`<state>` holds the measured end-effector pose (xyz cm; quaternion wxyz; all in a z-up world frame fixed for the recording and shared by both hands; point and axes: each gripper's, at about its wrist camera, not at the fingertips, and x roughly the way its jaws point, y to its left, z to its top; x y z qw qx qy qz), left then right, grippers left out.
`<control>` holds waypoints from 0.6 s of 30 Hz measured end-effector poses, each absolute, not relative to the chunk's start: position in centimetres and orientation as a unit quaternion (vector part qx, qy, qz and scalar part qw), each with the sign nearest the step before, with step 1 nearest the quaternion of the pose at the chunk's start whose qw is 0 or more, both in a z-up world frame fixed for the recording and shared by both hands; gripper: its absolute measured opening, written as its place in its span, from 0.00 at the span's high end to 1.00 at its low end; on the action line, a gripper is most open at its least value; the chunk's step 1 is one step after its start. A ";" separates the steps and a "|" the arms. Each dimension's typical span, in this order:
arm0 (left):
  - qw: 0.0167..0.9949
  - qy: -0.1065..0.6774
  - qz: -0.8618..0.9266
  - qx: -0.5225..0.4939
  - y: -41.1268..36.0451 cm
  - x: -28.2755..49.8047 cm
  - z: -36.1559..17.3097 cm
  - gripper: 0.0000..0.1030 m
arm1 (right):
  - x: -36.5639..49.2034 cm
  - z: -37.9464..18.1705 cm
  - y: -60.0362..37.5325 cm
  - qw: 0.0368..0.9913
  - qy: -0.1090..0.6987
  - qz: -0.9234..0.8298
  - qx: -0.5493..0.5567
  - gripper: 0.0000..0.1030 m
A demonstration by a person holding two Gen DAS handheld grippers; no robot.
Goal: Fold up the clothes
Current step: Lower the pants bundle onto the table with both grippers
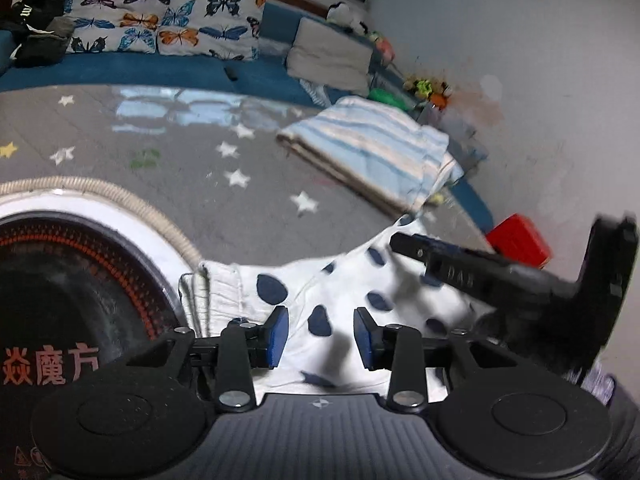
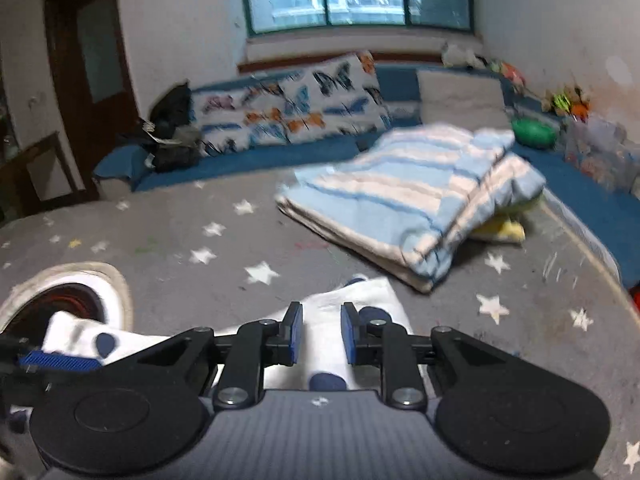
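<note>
Star-print mat [image 2: 168, 232] bears striped folded blanket [image 2: 404, 200], round heater [image 1: 68, 288] beside dotted garment [image 1: 320, 300].

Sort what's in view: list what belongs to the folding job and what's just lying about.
Job: polka-dot garment; left gripper; right gripper.
Lying about: striped blanket; butterfly cushion; round heater; red box; green ball.

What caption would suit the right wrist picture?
Open right gripper above a white dotted garment on a star-patterned grey mat.
</note>
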<state>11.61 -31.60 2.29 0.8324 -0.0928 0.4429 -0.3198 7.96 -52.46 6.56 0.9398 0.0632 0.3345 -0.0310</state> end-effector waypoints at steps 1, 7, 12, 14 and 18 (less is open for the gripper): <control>0.832 0.444 -0.321 -0.092 -31.5 11.7 2.0 0.64 | 8.2 6.1 -52.7 0.938 0.339 -0.034 0.066 0.81; 0.838 0.431 -0.325 -0.083 -31.2 11.3 2.5 0.67 | 7.2 6.0 -53.4 0.937 0.339 -0.031 0.079 0.82; 0.842 0.415 -0.337 -0.070 -31.0 9.5 3.5 0.67 | 3.5 7.8 -52.1 0.938 0.344 -0.006 0.053 0.80; 0.843 0.412 -0.340 -0.063 -31.0 8.7 3.7 0.67 | 1.5 8.0 -51.4 0.936 0.350 0.006 0.035 0.80; 0.845 0.406 -0.345 -0.052 -30.5 6.9 3.8 0.64 | -2.0 7.7 -51.5 0.937 0.347 -0.004 0.043 0.80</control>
